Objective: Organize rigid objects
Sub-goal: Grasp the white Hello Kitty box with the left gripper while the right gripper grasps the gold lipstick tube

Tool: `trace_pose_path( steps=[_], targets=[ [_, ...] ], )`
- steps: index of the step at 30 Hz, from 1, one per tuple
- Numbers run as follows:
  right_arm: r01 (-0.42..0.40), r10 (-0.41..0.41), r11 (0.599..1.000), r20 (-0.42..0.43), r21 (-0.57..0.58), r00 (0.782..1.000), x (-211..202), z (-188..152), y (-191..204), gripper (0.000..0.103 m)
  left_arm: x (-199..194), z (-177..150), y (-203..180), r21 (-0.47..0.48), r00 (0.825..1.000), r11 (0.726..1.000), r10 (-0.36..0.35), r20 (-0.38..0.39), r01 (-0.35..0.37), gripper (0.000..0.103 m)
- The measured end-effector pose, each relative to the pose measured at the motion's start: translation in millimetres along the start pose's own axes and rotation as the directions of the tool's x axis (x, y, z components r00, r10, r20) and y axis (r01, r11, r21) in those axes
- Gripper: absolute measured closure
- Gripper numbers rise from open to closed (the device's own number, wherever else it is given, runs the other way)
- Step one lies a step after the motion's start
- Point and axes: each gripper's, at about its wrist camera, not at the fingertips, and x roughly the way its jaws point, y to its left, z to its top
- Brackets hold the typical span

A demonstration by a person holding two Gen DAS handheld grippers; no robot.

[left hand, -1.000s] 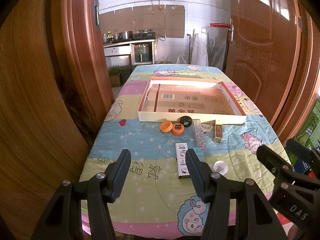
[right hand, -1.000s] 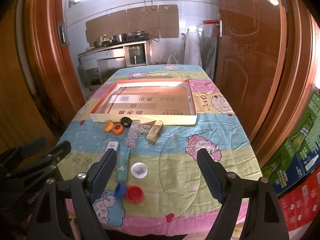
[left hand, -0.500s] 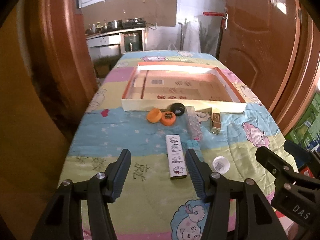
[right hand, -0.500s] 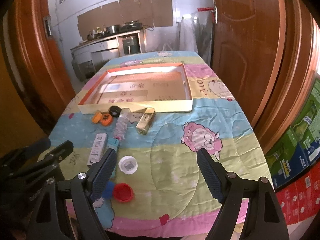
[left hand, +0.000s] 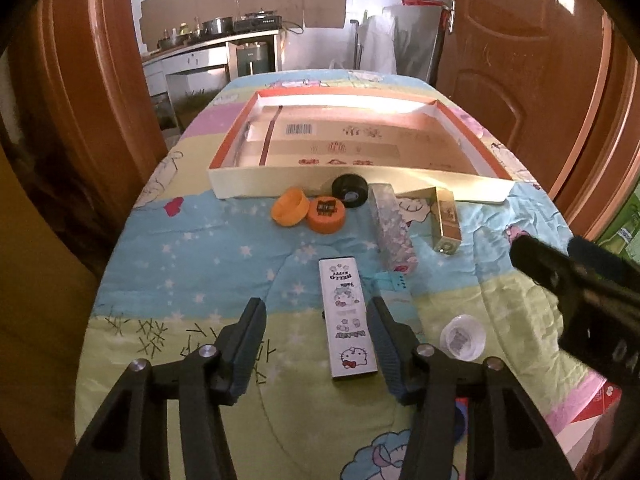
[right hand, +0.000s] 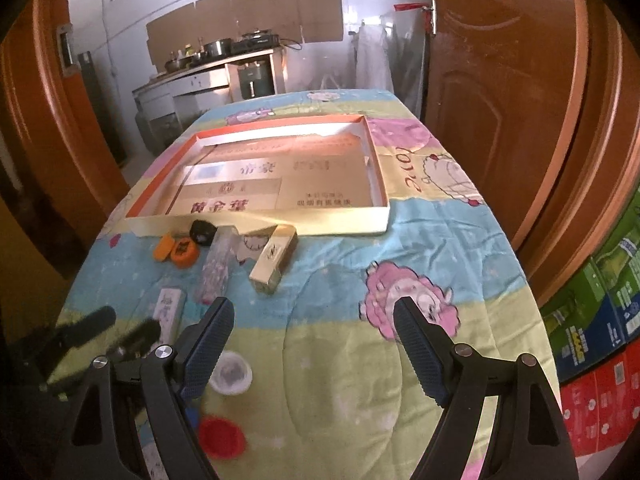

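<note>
A left gripper (left hand: 316, 344) hangs over a cartoon-print cloth on the tabletop (left hand: 192, 264), its jaws apart and just closing in, with the near end of a long white Hello Kitty box (left hand: 347, 316) lying between them but not yet pressed by either pad. The right gripper (right hand: 314, 344) hovers with jaws wide apart and nothing between them. Scattered in front of the shallow orange-rimmed cardboard tray (left hand: 412, 188), which looks empty, are two orange caps (left hand: 308, 210), a black roll of tape (left hand: 349, 189), a floral-print box (left hand: 391, 232), a gold-and-white box (left hand: 446, 222), a teal box (left hand: 394, 292) and a white lid (left hand: 463, 336); a red cap (right hand: 220, 438) lies near the table's front edge. The step in hand appears to be the first pick. The next move likely calls for settling lower and squaring the pads on the white box's long sides before clamping and carrying it to the tray.
</note>
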Motion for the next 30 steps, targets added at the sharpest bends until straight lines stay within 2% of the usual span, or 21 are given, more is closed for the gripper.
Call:
trace_pose_path(
  steps=[13, 20, 25, 27, 30],
  targets=[
    [-0.004, 0.006, 0.999, -0.058, 0.034, 0.998, 58, 29, 13, 0.020, 13, 0, 3, 0.006, 0.998, 0.998, -0.055, -0.019, 0.055, 0.055],
    [0.014, -0.010, 0.999, -0.084, 0.050, 0.996, 79, 37, 14, 0.020, 17, 1, 10, -0.019, 0.992, 0.992, -0.124, -0.033, 0.123, 0.056],
    [0.012, -0.007, 0.998, -0.092, 0.057, 0.996, 87, 40, 14, 0.020, 17, 2, 13, -0.024, 0.990, 0.990, -0.140, -0.034, 0.140, 0.061],
    [0.015, -0.010, 0.999, -0.092, 0.051, 0.996, 90, 41, 14, 0.020, 16, 3, 12, -0.027, 0.987, 0.988, -0.154, -0.038, 0.154, 0.067],
    [0.015, -0.011, 0.999, -0.092, 0.042, 0.996, 91, 41, 17, 0.020, 18, 5, 5, -0.013, 0.987, 0.988, -0.152, -0.051, 0.152, 0.068]
  ],
)
